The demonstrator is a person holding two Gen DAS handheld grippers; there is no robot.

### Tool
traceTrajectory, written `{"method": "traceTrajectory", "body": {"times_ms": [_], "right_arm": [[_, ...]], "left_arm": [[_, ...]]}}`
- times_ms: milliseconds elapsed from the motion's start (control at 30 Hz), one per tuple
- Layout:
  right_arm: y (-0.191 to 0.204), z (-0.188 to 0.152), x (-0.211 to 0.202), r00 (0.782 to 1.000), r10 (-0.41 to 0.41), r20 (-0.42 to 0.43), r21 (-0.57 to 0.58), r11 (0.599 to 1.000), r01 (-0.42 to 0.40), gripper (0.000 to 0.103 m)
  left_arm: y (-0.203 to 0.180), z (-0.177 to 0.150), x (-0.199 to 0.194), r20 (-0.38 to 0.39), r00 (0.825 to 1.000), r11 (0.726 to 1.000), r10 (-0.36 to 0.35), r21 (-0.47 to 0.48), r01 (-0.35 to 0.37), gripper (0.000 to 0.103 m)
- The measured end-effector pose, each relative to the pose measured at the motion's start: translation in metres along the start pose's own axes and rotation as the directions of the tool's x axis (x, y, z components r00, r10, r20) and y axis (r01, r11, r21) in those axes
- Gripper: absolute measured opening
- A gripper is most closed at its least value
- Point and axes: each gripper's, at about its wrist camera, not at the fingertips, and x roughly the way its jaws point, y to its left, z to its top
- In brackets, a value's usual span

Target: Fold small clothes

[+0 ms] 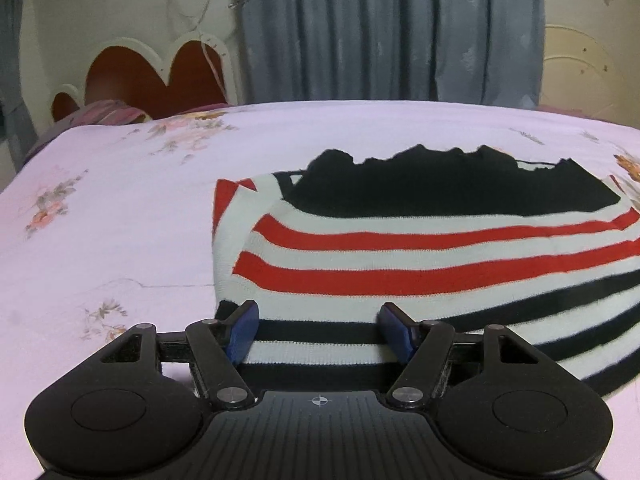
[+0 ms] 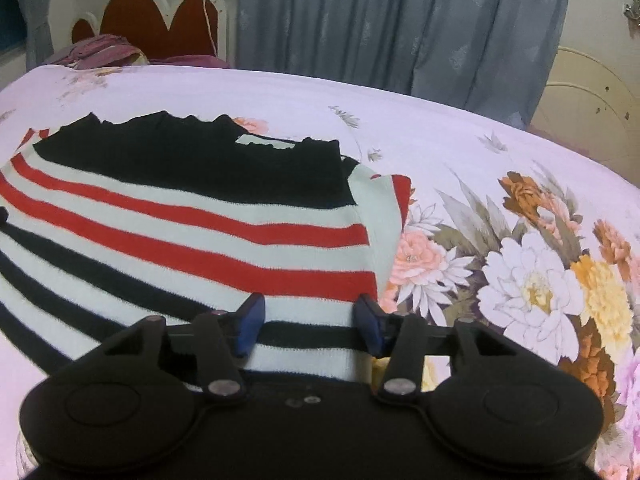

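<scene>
Black two-finger left gripper (image 1: 318,330) fills the bottom of its view, blue pads standing apart with the near hem of the striped knit garment (image 1: 420,256) running between them; whether the pads press the cloth, I cannot tell. Over on the other side, the black right gripper (image 2: 308,326) sits at the garment's right corner, blue pads set narrower, cloth between them too, and again the grip itself is unclear. That red, white and black striped knit garment lies flat on the pale pink floral bedsheet (image 2: 460,136), black top part farthest away, sleeves tucked in. Behind stands a red heart-shaped headboard (image 1: 160,76) beside grey-blue curtains (image 1: 380,28).
</scene>
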Motion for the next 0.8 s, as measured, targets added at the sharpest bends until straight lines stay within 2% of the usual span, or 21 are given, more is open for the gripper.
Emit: {"method": "traceTrajectory", "body": {"times_ms": [67,133,200,300,400,467,500,600,700,733,800], "right_arm": [[0.006,0.007,-0.015,0.998,-0.025,0.058,0.024,0.999,0.023,0.050],[0.016,0.009,-0.030,0.993,0.020,0.120,0.051,0.998,-0.027,0.055],[0.041,0.008,-0.030,0.991,0.093,0.097,0.005,0.996,-0.094,0.053],[0.076,0.003,-0.025,0.985,0.155,0.070,-0.061,0.987,-0.151,0.051],[0.097,-0.002,-0.015,0.984,0.175,0.017,-0.069,0.982,-0.173,0.051],[0.107,-0.006,-0.017,0.986,0.167,0.021,-0.105,0.981,-0.164,0.052],[0.108,-0.008,-0.018,0.985,0.169,0.019,-0.121,0.979,-0.166,0.050],[0.093,-0.013,-0.020,0.989,0.146,0.012,-0.123,0.982,-0.143,0.049],[0.052,-0.024,-0.025,1.000,0.009,0.006,-0.045,0.999,-0.008,0.046],[0.035,-0.030,-0.024,1.000,-0.005,-0.017,-0.003,1.000,0.005,0.045],[0.019,-0.037,-0.024,0.999,0.034,-0.029,0.039,0.999,-0.033,0.045]], "left_arm": [[-0.008,0.004,-0.014,0.041,0.999,1.000,-0.018,-0.010,0.019,0.066],[-0.022,0.005,-0.022,0.061,0.996,0.998,-0.060,0.006,0.059,0.067],[-0.042,0.004,-0.025,0.061,0.991,0.993,-0.120,0.024,0.118,0.067],[-0.066,0.001,-0.021,0.034,0.985,0.985,-0.168,0.043,0.167,0.067],[-0.079,-0.007,-0.016,-0.004,0.982,0.980,-0.190,0.053,0.190,0.067],[-0.080,-0.012,-0.017,-0.008,0.981,0.978,-0.192,0.084,0.192,0.067],[-0.078,-0.015,-0.018,-0.010,0.982,0.978,-0.189,0.090,0.189,0.067],[-0.055,-0.020,-0.023,0.005,0.992,0.988,-0.129,0.088,0.128,0.066],[-0.017,-0.030,-0.029,0.001,0.997,0.996,-0.073,0.048,0.072,0.066],[-0.007,-0.033,-0.029,-0.006,0.997,0.997,-0.077,0.028,0.077,0.066],[-0.001,-0.040,-0.033,-0.009,0.996,0.996,-0.085,0.023,0.085,0.066]]}}
